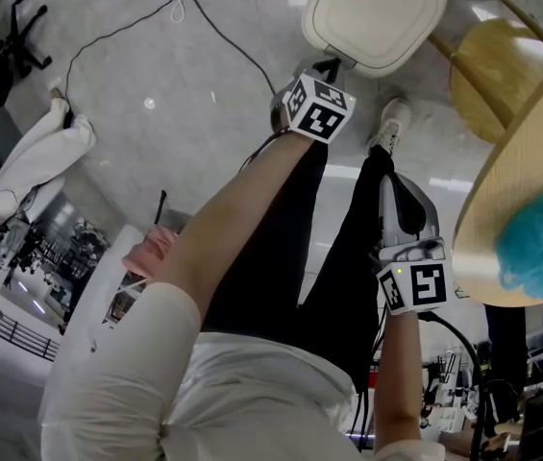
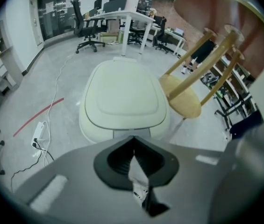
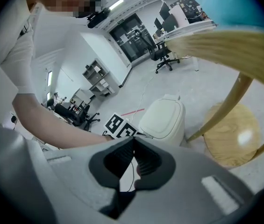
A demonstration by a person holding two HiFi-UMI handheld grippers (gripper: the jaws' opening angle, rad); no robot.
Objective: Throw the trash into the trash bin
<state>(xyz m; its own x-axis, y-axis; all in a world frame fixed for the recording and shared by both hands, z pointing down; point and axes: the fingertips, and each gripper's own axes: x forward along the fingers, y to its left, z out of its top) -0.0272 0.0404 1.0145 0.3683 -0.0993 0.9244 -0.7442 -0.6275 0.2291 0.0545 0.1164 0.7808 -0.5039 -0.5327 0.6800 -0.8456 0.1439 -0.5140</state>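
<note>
**Entry: disposal of one scrap, bin approach**

**Handling note.** The step in hand appears to be carrying the trash to the trash bin. The lid is down, so it has to be opened before any release. That probably means a press at the front edge or a pedal, done with the free gripper or a foot. The scrap looks light enough to cling to the ribbed pads or drift. It is best let go low, directly over the opening, with the jaws spread wide.

**Holdings.**
- Left gripper: clamped on the trash, aimed down at the bin's near edge.
- Right gripper: jaws together, nothing between them, held beside the table.

**Materials and shapes.**
- Trash: small crumpled scrap, thin, pale and faintly shiny, with some dark print. It is pinched at the pad tips, above the floor just short of the bin.
- Trash bin: cream plastic with a rounded-rectangle body. The smooth, slightly domed lid has a raised panel outline, and there is a grey tab at the front.
- Wooden stool: round pale seat with slanted legs, just beside the bin.
- Round table: light wood grain, with a fluffy blue object on top.
- Floor: glossy grey, with a power strip and loose cables.
</note>
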